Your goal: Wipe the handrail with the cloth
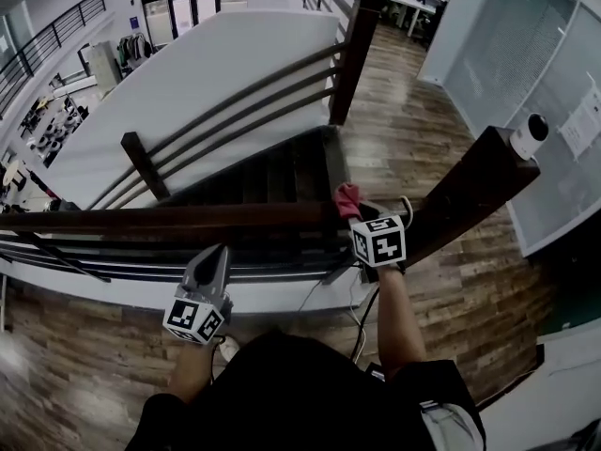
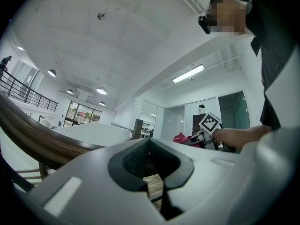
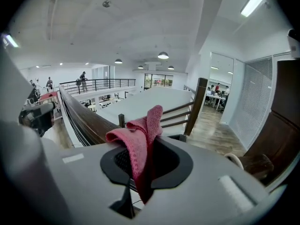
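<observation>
The left gripper (image 2: 152, 175) hangs just below the handrail (image 1: 169, 218), its jaws pressed together on nothing. To its right, the right gripper (image 1: 356, 222) pinches the pink cloth (image 3: 138, 142) by a bunched fold, and the loose end flops over its jaws at the rail's top. The cloth looks light, soft and limp, so a deep pinch on a thick fold should hold best.

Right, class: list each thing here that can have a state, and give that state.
cloth: bunched, clamped in the right hand-held gripper.
right hand-held gripper: shut on the cloth, by the handrail.
left hand-held gripper: shut, holding nothing, off the handrail.
handrail: cloth at its right end, contact unclear.
</observation>
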